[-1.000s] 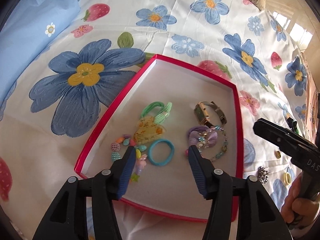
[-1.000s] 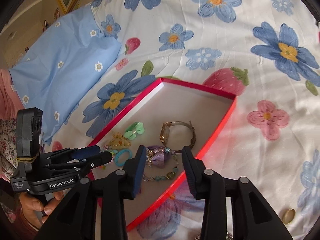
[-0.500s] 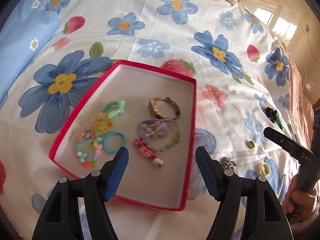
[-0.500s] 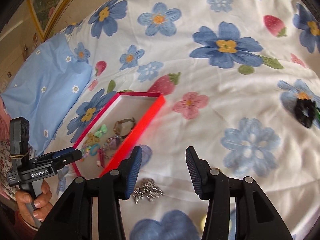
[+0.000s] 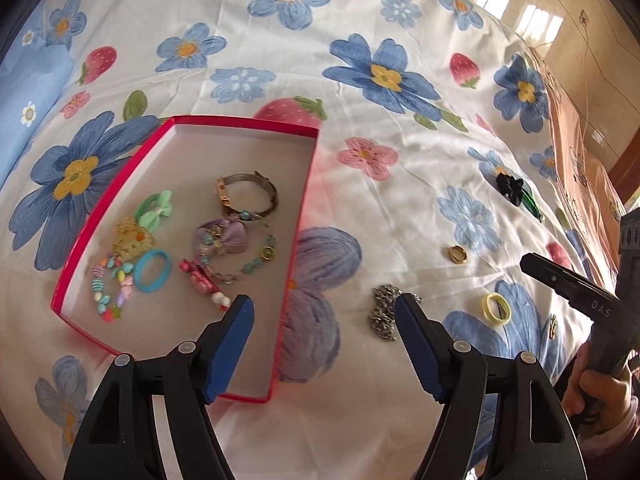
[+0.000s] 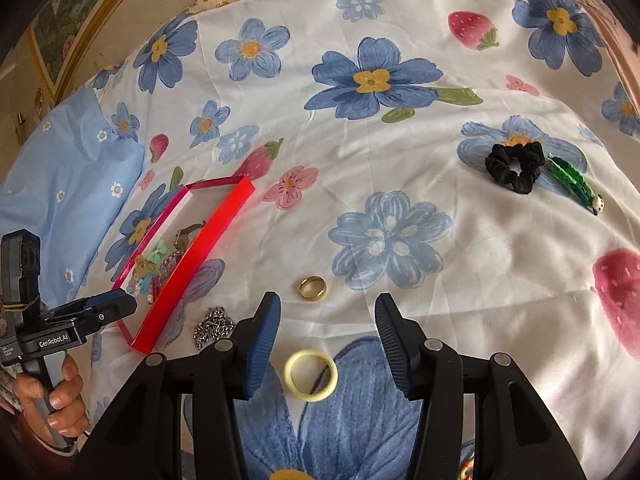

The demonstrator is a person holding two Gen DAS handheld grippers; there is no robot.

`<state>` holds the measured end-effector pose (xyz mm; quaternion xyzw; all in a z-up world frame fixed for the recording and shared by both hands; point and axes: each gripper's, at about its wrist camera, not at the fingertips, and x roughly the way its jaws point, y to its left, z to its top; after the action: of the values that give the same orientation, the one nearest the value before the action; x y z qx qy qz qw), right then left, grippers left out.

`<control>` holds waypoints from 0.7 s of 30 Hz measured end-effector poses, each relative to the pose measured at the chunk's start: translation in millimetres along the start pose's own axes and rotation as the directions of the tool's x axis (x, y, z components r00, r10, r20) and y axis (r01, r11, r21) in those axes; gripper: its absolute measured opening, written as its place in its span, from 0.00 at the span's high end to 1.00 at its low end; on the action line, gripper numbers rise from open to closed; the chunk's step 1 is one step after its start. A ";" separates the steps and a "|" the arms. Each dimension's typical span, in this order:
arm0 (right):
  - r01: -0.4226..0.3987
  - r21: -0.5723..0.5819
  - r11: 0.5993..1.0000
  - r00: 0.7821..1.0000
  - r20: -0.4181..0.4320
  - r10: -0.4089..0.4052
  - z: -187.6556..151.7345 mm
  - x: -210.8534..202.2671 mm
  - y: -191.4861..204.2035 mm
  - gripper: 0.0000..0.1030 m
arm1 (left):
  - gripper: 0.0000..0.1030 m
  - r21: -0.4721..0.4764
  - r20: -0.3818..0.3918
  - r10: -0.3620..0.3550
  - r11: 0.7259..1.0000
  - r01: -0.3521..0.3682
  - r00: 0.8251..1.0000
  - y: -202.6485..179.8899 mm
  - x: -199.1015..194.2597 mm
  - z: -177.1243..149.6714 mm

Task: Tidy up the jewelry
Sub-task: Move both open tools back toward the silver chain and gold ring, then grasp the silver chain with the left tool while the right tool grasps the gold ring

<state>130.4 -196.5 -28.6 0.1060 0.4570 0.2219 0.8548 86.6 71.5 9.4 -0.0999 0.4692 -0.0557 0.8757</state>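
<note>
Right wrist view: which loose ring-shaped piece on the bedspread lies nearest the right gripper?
The pale yellow ring, lying flat just below the open right gripper. The gold ring and black scrunchie lie farther off.

A bed (image 6: 400, 152) covered by a flower-printed sheet is seen. On it, a red box (image 5: 296, 236) lies left of the right gripper (image 6: 326, 334), a yellow ring (image 6: 311, 375) beneath it, a gold ring (image 6: 312, 287) just ahead, a chain (image 6: 212, 326) left, a black scrunchie (image 6: 514, 166) far right.
</note>
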 end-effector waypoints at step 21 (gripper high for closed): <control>-0.034 -0.047 0.998 0.998 -0.054 0.031 -1.2 18.4 1.0 0.51 | 0.31 0.141 -0.082 0.008 0.990 0.004 0.997 -46.8 53.2 -1.6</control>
<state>138.0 -186.9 -42.4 0.0870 0.4724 0.2492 0.8409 114.5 15.5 -24.0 -0.0347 0.4999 -0.0919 0.8605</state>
